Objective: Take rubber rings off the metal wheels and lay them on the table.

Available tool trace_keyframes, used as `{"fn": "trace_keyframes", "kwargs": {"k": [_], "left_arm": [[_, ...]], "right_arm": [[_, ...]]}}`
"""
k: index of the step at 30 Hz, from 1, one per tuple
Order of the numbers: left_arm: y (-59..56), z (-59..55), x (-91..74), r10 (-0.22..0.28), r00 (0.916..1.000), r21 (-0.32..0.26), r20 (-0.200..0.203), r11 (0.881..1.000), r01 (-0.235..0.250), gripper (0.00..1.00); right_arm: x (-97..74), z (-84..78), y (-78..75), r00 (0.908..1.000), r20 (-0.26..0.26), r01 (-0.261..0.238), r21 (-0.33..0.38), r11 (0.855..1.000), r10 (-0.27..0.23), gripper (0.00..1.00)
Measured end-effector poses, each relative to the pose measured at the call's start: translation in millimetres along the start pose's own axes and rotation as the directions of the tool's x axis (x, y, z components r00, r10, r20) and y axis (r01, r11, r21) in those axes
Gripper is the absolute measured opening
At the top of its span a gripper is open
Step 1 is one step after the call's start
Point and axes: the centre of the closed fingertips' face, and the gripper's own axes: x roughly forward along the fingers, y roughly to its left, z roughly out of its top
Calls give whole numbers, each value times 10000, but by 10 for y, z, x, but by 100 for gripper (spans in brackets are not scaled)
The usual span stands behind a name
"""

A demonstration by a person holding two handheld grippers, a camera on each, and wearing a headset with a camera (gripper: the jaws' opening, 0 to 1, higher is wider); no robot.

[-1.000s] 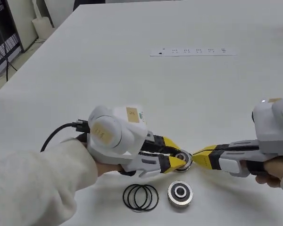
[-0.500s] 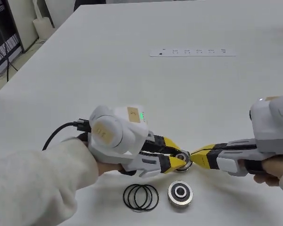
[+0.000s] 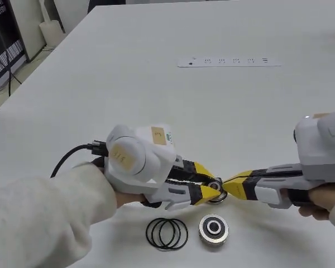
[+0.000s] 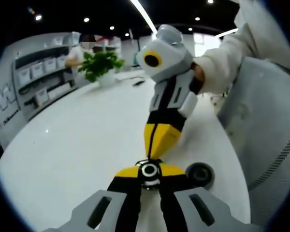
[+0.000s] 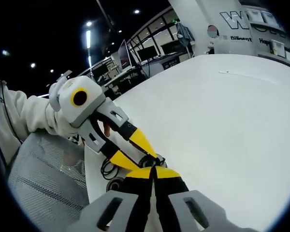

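Note:
My left gripper [image 3: 212, 188] is shut on a small metal wheel [image 3: 216, 186], which it holds just above the white table; in the left gripper view the wheel [image 4: 149, 170] sits between my yellow fingertips. My right gripper [image 3: 230, 187] comes in from the right with its jaws shut, tips against the wheel's rim. I cannot tell whether a rubber ring is pinched there. In the right gripper view my shut tips [image 5: 152, 172] meet the left gripper [image 5: 128, 145]. A few black rubber rings [image 3: 166, 233] lie on the table beside a second metal wheel [image 3: 214, 229].
A white power strip [image 3: 229, 61] lies farther back on the table [image 3: 156, 84]. A black cable [image 3: 72, 156] trails from the left gripper. The second wheel [image 4: 199, 174] and the loose rings [image 5: 106, 169] lie close under the grippers. A potted plant [image 4: 100, 65] stands far off.
The right gripper has edged a little to the left, closer against the held wheel. The left gripper, the loose rings and the second wheel have stayed put.

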Motion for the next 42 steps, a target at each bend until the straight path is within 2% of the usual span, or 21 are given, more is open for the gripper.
{"fn": "trace_keyframes", "kwargs": {"k": [21,27,30,31,32,34,35,39,42], "left_arm": [[-6,-8,3,18,10000,15,-41,10000,-17,14],[-11,6,6,58,9998,103,-173,9999,-56,14],[-7,28,5,79,9993,34,-367,10000,-78,14],[-40,45,-6,-137,9991,270,-395,9995,147,13],[-27,51,-12,-101,9991,376,-416,9992,116,11],[-27,61,-16,-180,9988,292,-445,9994,193,6],[-22,66,-19,-191,9988,178,-440,9996,199,7],[13,118,-70,-112,9995,149,-304,9998,117,20],[29,174,-127,-81,9998,146,-189,9999,83,19]], "right_arm": [[-6,8,29,10000,11,-77,-41,10000,77,0],[-9,21,26,10000,30,-42,-60,10000,42,0],[-12,17,14,10000,9,14,-73,10000,-14,0],[-12,19,11,10000,19,19,-58,10000,-19,0],[-13,21,9,10000,26,24,-43,10000,-23,0],[-16,28,6,10000,37,35,-53,10000,-34,0],[-20,33,7,10000,22,43,-77,10000,-43,0],[-35,45,10,10000,-8,75,-148,9999,-75,0],[-46,58,12,9999,-10,109,-191,9998,-109,0]]}}
